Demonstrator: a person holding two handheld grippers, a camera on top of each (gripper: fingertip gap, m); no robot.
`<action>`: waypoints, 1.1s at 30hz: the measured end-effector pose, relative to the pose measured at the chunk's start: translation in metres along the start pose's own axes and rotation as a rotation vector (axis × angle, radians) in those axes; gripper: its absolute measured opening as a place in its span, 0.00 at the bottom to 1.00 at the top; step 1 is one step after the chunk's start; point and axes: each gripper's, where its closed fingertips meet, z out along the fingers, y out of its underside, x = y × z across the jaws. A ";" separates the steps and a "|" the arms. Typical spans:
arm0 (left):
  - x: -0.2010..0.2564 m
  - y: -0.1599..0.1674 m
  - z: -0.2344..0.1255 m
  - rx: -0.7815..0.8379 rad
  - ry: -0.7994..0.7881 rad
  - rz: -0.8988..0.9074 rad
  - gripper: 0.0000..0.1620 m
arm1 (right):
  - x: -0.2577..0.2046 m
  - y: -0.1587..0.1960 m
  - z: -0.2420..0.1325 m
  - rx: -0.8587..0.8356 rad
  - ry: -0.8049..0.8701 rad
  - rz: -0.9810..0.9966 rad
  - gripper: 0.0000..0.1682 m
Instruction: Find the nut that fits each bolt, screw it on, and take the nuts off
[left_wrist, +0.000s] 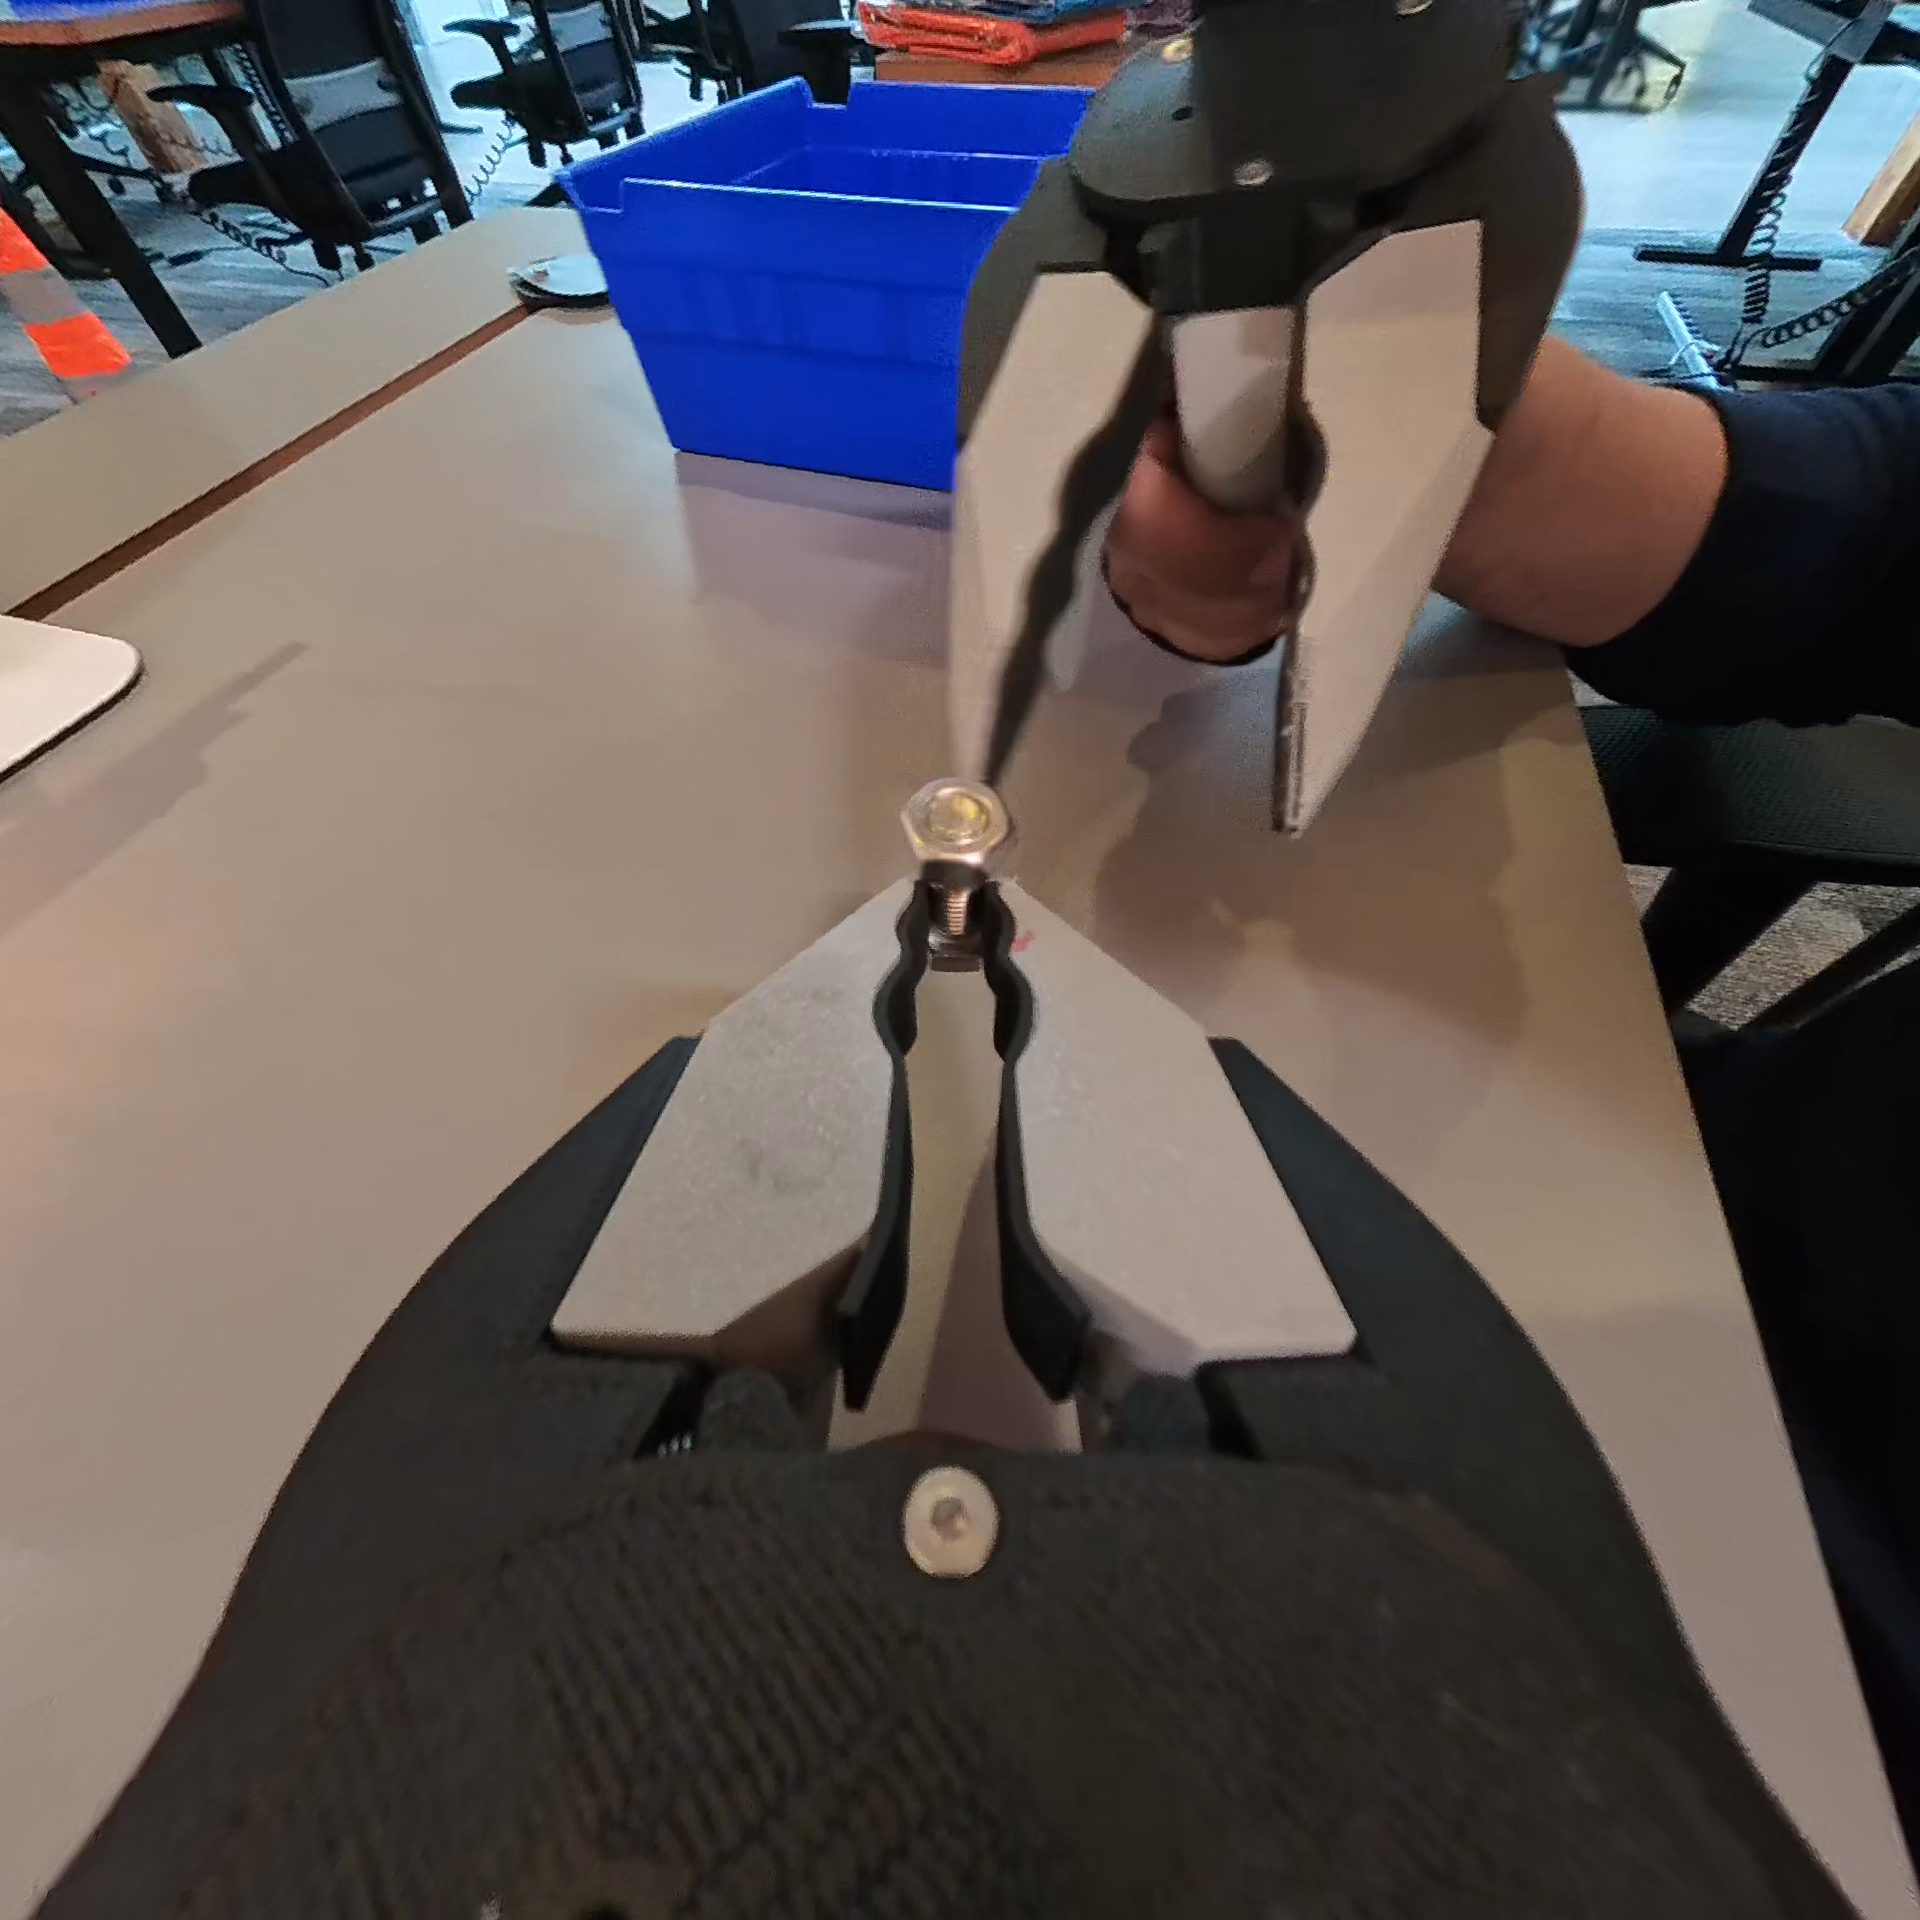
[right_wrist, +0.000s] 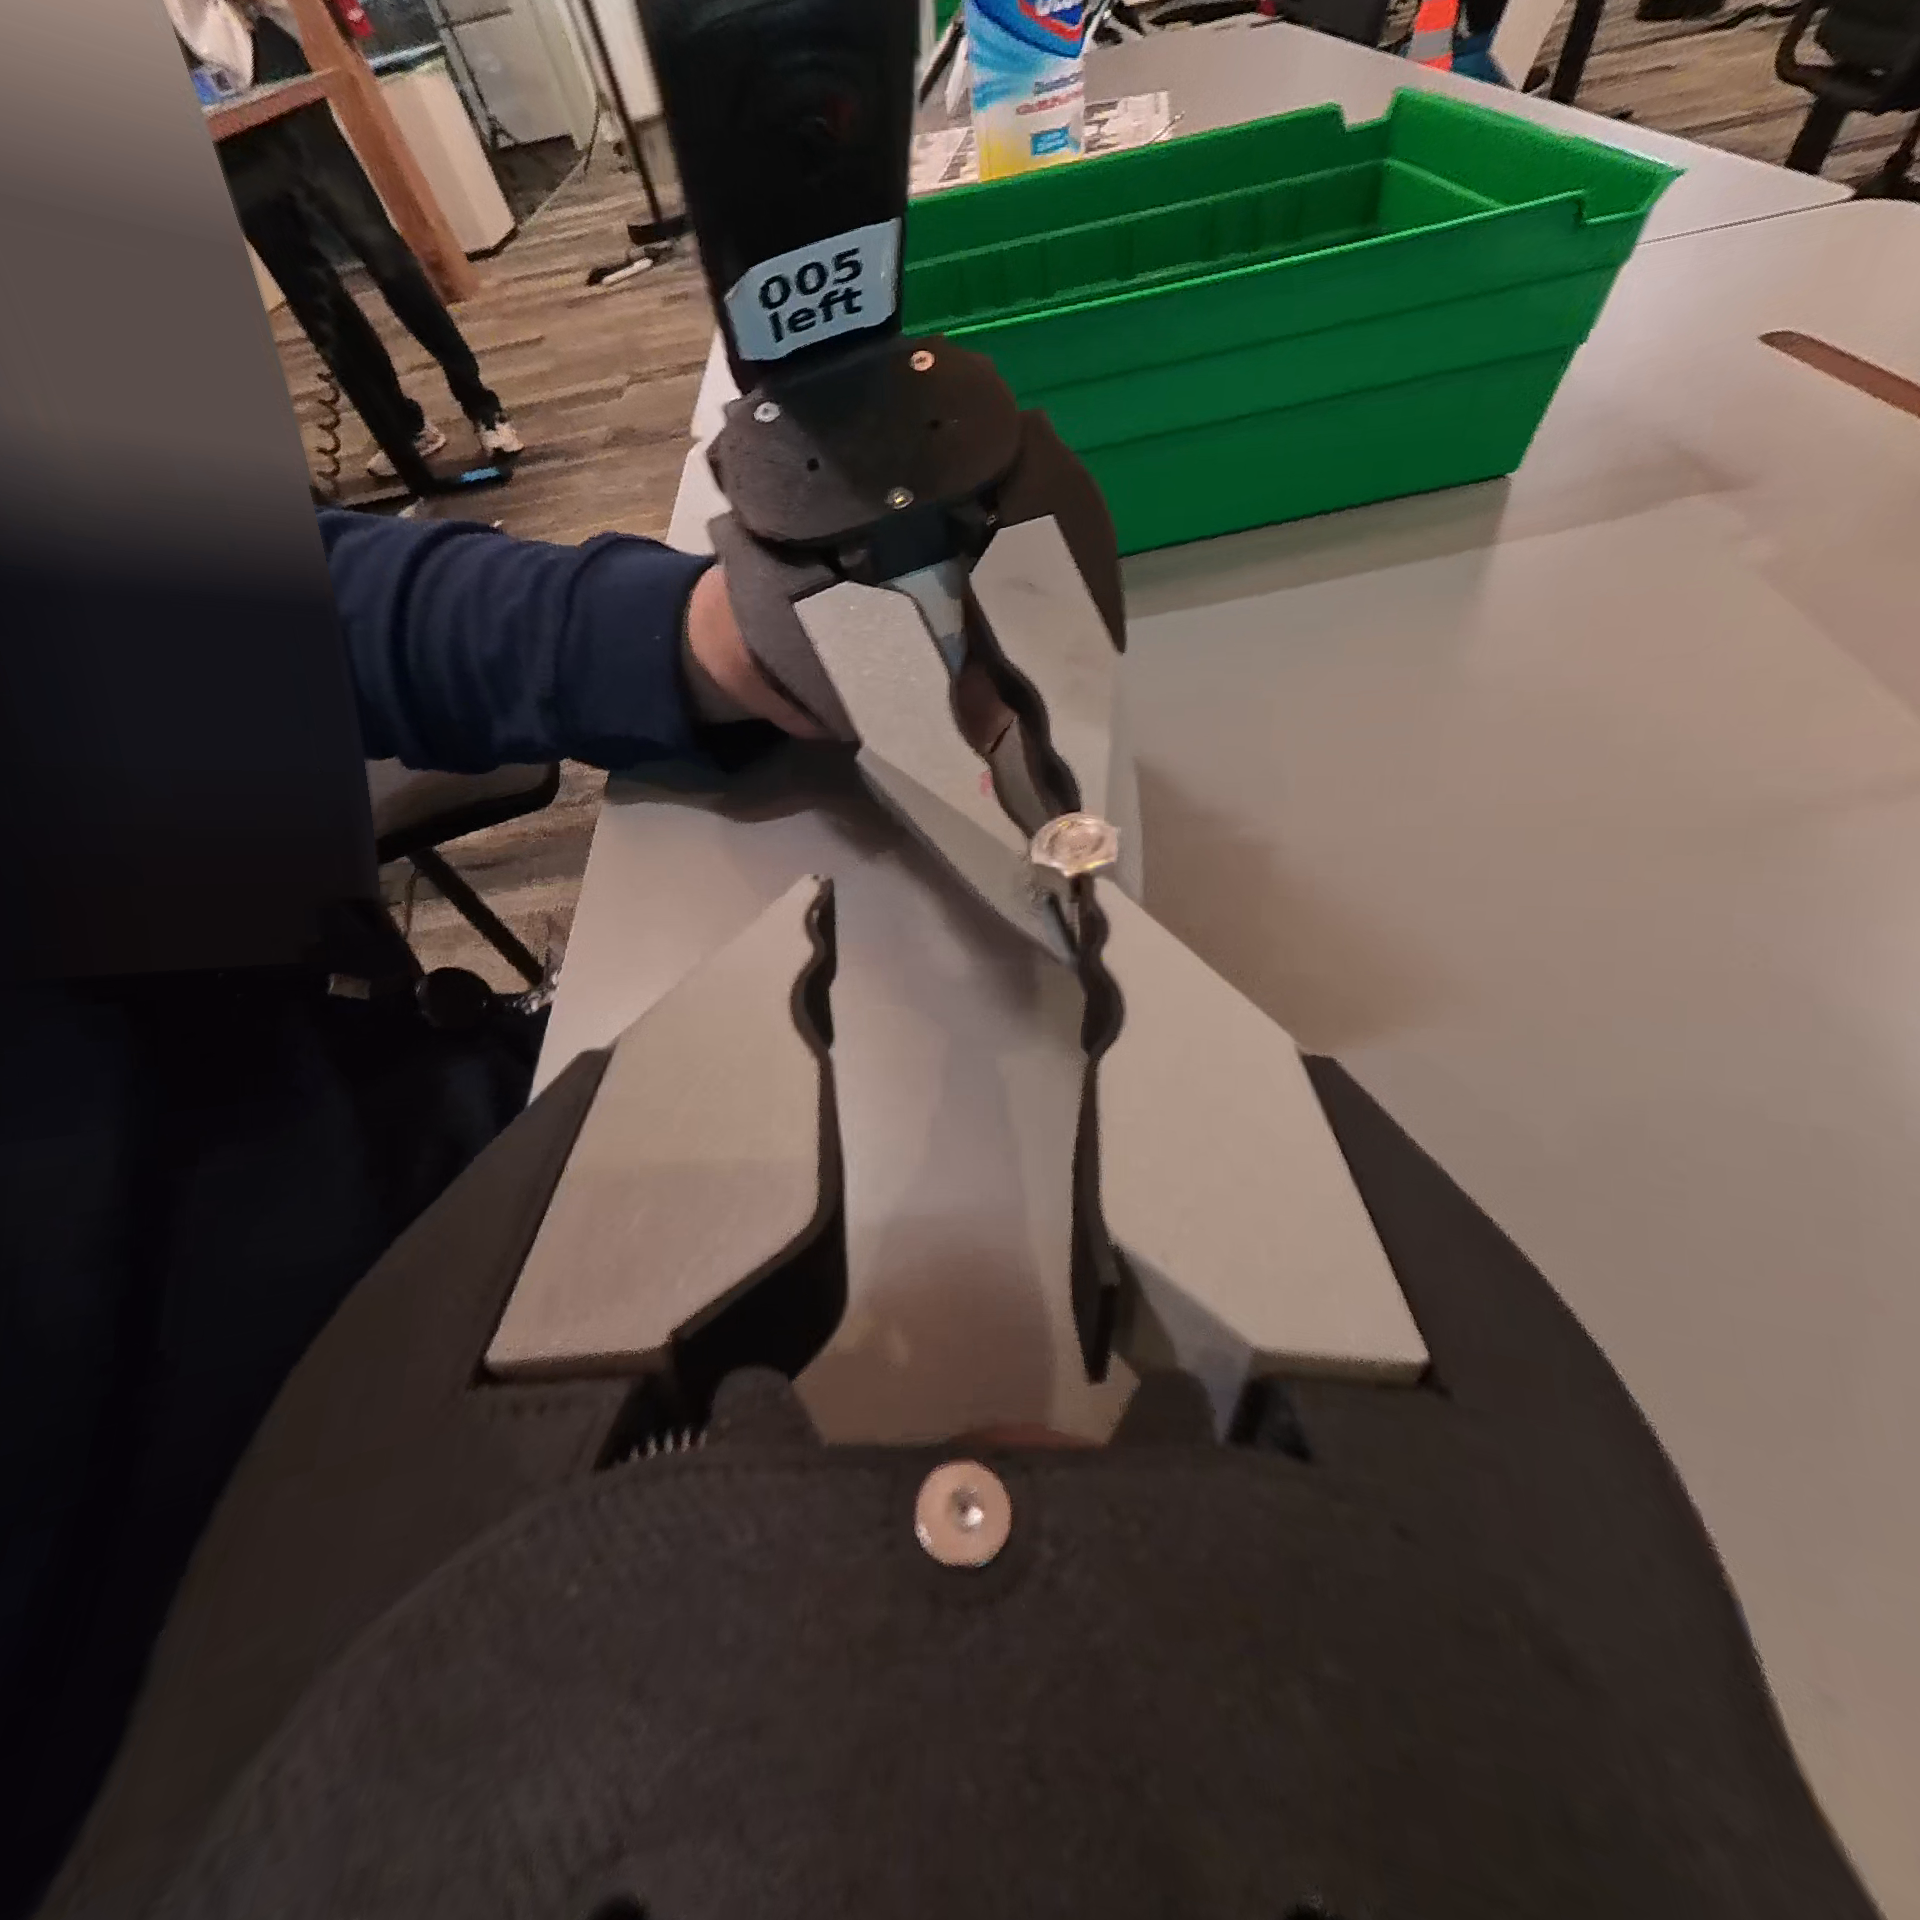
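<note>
Over the smooth grey table (left_wrist: 416, 727), the left claw (left_wrist: 958, 914) pinches a threaded steel bolt (left_wrist: 948, 914) with hexagonal nut (left_wrist: 958, 821); the right claw (right_wrist: 956, 914) is spread.

One bolt (left_wrist: 945, 914), one nut (left_wrist: 958, 823), two bins: blue (left_wrist: 810, 343), green (right_wrist: 1299, 343).

Silver hardware, grey-and-black grippers, tan table, blue and green bins.

The nut (left_wrist: 958, 823) and bolt (left_wrist: 948, 914) were shiny silver. The left gripper (left_wrist: 954, 894) had pale grey fingers (left_wrist: 790, 1122) with black wavy pads on a black ribbed body; the right gripper (right_wrist: 956, 914) matched it. Beneath the nut, the table (left_wrist: 416, 831) was matte greyish tan with a brown seam. Behind the nut stood a bright blue bin (left_wrist: 810, 312); the right wrist view showed a vivid green bin (right_wrist: 1299, 343) behind the nut. The sleeve (right_wrist: 499, 644) was navy.
</note>
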 end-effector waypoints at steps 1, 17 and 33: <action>-0.002 0.000 -0.001 0.003 -0.009 -0.009 0.04 | -0.006 0.001 -0.001 -0.005 -0.036 -0.014 0.17; -0.010 0.003 -0.002 -0.005 -0.021 -0.069 0.04 | -0.010 -0.002 -0.002 0.014 -0.063 0.001 0.17; 0.006 0.004 0.005 -0.028 0.037 -0.018 0.04 | 0.023 0.004 0.003 -0.006 0.110 0.028 0.16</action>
